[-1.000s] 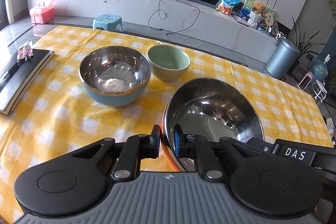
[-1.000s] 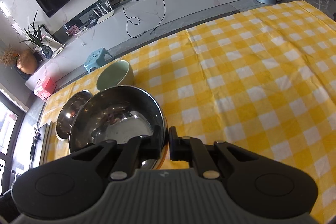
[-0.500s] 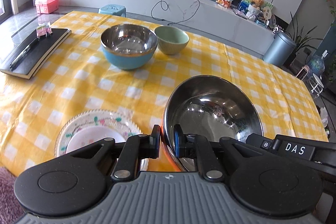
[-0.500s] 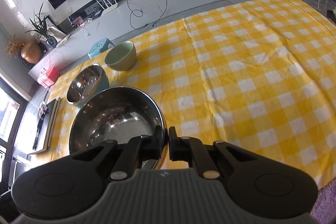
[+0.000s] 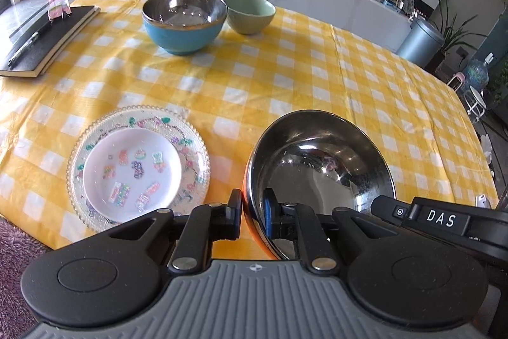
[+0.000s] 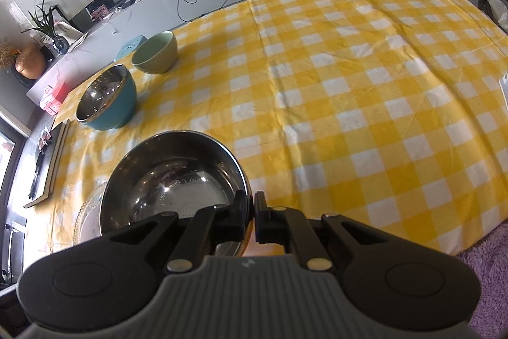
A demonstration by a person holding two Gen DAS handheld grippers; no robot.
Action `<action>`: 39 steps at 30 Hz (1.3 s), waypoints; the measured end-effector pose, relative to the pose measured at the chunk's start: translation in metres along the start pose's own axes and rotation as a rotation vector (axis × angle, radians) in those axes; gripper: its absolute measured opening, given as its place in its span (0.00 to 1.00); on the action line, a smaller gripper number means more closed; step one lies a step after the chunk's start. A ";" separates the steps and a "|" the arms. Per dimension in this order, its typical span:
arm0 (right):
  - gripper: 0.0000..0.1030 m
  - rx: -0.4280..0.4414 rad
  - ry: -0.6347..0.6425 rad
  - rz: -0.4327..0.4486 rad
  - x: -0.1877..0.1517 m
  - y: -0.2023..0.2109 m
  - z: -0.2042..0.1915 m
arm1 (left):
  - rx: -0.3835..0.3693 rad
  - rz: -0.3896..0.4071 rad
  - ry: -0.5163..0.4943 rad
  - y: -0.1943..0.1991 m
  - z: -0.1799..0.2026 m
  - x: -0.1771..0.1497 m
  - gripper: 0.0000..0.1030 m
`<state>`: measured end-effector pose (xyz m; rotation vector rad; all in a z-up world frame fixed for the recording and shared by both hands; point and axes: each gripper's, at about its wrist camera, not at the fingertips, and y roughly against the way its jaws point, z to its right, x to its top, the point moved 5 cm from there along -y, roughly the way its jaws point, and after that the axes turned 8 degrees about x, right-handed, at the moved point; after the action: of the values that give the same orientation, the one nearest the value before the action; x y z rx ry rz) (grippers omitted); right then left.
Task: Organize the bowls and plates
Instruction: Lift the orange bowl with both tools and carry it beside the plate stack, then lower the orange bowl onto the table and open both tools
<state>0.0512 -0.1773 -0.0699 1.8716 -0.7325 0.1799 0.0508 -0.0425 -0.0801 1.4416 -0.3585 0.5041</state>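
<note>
Both grippers hold one large steel bowl with an orange outside (image 5: 320,167), lifted above the near table edge. My left gripper (image 5: 252,213) is shut on its left rim. My right gripper (image 6: 250,216) is shut on its right rim; the bowl (image 6: 173,177) fills the lower left of that view. A blue bowl with a steel inside (image 5: 184,21) and a green bowl (image 5: 250,13) stand side by side at the far side. A small white plate (image 5: 131,172) lies on a clear patterned glass plate (image 5: 190,129) at the near left.
A black notebook with a pen (image 5: 47,38) lies at the table's left edge. The yellow checked tablecloth (image 6: 365,104) spreads to the right. The blue bowl (image 6: 108,99) and green bowl (image 6: 155,53) show at the far left in the right wrist view.
Both grippers have pulled back toward the near table edge with the steel bowl. The far bowls look farther away and the stacked plates have come into view at the near left.
</note>
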 end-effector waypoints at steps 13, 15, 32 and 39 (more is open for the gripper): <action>0.04 -0.028 -0.042 -0.005 0.000 -0.010 0.019 | -0.009 -0.069 -0.007 -0.021 0.010 -0.009 0.15; 0.04 -0.023 -0.045 -0.005 0.000 -0.011 0.020 | -0.010 -0.066 -0.009 -0.021 0.010 -0.008 0.15; 0.36 -0.048 0.026 0.068 0.006 -0.005 0.009 | 0.000 -0.005 -0.010 -0.015 -0.001 0.006 0.31; 0.48 -0.128 0.125 0.146 0.017 -0.001 -0.002 | -0.004 0.040 -0.045 -0.008 -0.004 0.020 0.43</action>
<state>0.0658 -0.1818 -0.0618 1.6710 -0.7768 0.3327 0.0718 -0.0367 -0.0763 1.4459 -0.4250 0.5031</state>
